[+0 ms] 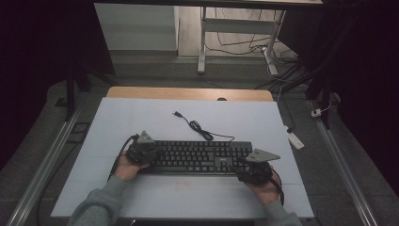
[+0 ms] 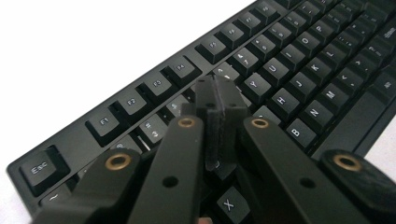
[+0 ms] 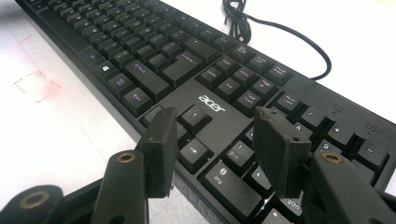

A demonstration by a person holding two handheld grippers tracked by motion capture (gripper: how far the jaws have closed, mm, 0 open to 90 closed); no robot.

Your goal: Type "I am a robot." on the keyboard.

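Observation:
A black Acer keyboard (image 1: 197, 157) lies across the middle of the white table top (image 1: 141, 122), its cable (image 1: 200, 128) coiled behind it. My left gripper (image 1: 141, 151) hovers over the keyboard's left end; in the left gripper view its jaws are pressed together, empty, above the letter keys of the keyboard (image 2: 280, 70), so the left gripper (image 2: 219, 100) is shut. My right gripper (image 1: 254, 168) sits over the keyboard's right end. In the right gripper view the right gripper (image 3: 212, 128) stands open above the arrow keys of the keyboard (image 3: 196, 70).
The cable's plug (image 1: 177, 114) lies loose on the white surface behind the keyboard. A faint red mark (image 3: 35, 86) shows on the table in front of it. Beyond the table's wooden far edge (image 1: 188, 93) stand desk legs and floor cables.

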